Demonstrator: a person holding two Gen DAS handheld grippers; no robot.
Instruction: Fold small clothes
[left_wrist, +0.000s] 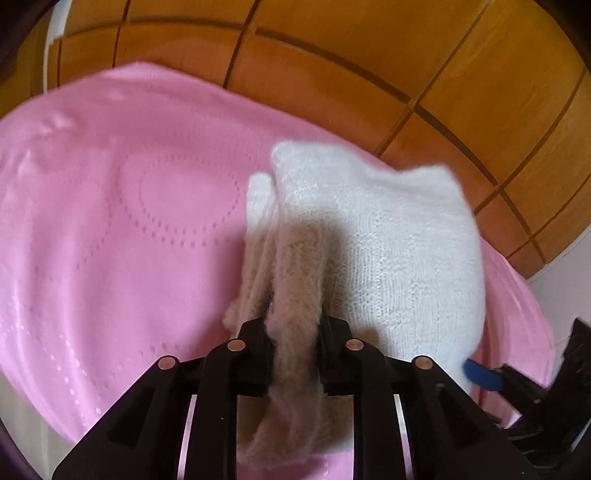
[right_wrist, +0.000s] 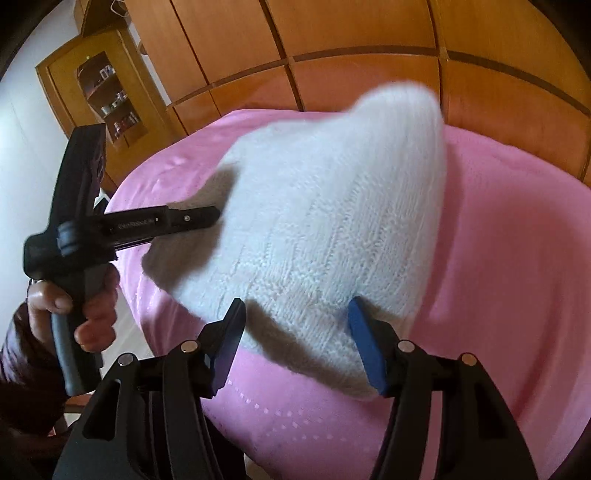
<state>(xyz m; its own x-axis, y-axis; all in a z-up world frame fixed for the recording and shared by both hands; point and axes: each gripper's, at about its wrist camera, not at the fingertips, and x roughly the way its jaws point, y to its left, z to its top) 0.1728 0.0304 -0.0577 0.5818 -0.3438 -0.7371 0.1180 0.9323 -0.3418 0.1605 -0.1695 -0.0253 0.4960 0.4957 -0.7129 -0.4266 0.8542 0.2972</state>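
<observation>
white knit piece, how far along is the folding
Done: nothing looks folded yet. In hand: the left gripper is shut on an edge of the white knit piece, lifted over the pink cover; the right gripper straddles another edge, jaws open. Left: fold it and lay it flat.

The white garment (right_wrist: 332, 229) is a soft, ribbed knit with a fuzzy nap. Beneath it, the pink cover (left_wrist: 110, 229) is smooth cloth with a faint sheen and embossed dots. The wardrobe (right_wrist: 369, 33) behind is glossy varnished wood.
</observation>
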